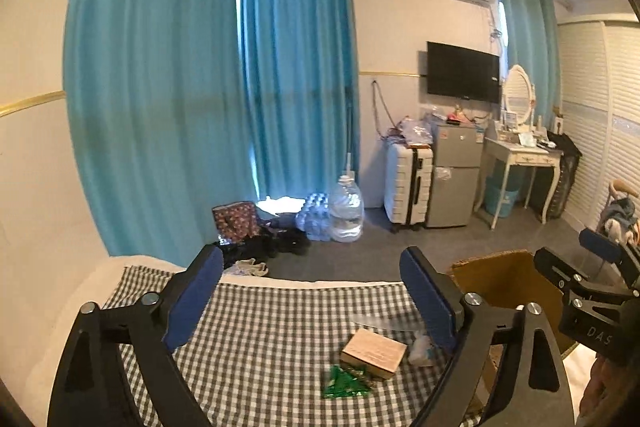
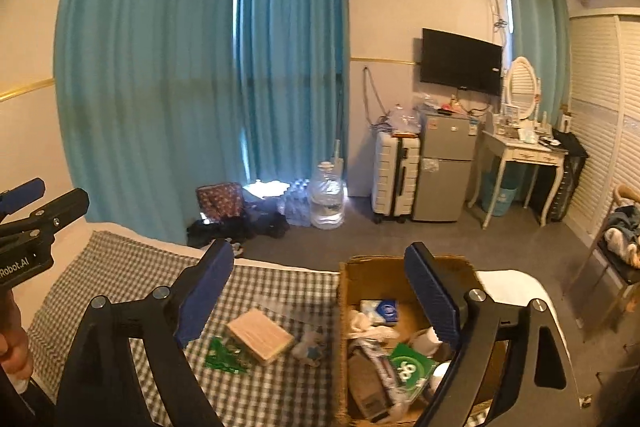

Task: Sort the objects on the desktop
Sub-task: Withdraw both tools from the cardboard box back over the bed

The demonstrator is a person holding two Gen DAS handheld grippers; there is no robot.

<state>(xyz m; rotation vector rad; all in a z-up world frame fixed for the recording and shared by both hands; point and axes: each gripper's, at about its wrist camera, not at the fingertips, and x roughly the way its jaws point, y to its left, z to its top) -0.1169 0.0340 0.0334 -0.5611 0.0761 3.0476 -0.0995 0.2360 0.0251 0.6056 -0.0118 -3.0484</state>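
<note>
Right wrist view: both the right gripper and the left gripper are hovering spread and empty; a rectangular wood-grain box is lying left of the corrugated cardboard carton.

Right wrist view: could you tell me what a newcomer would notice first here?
Teal curtains fill the far wall. Nearer, a cardboard box packed with odds and ends stands right of a checked cloth, where a wooden block and a green packet lie. Both tools are open.
</note>
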